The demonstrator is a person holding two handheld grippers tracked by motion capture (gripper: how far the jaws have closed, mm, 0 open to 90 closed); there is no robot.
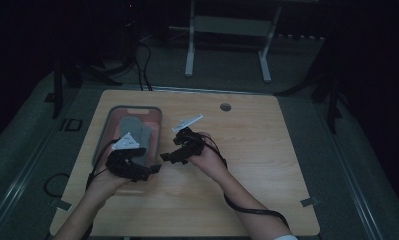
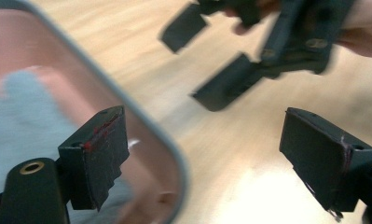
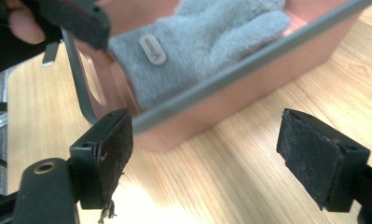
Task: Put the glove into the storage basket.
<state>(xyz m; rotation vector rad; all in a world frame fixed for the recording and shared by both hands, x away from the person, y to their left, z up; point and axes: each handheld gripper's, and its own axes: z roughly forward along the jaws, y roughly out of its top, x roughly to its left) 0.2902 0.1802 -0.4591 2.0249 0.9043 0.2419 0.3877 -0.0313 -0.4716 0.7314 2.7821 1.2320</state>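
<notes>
The place looks like a lab or recording room set up for tests, kept dim. A plain wooden surface [image 1: 247, 165] with a cable hole [image 1: 225, 107] stands on grey carpet [image 1: 337, 165]. Black cables [image 1: 142, 67] trail over the floor behind it, near the white metal frame [image 1: 227, 45] of another desk and dark stands [image 1: 332, 100] at the sides.

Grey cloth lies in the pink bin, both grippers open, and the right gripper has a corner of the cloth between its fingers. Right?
Not quite. The right gripper has nothing between its fingers; the right gripper view shows bare table there. The grey cloth does lie in the pink bin, and both grippers are open, the left gripper too.
</notes>
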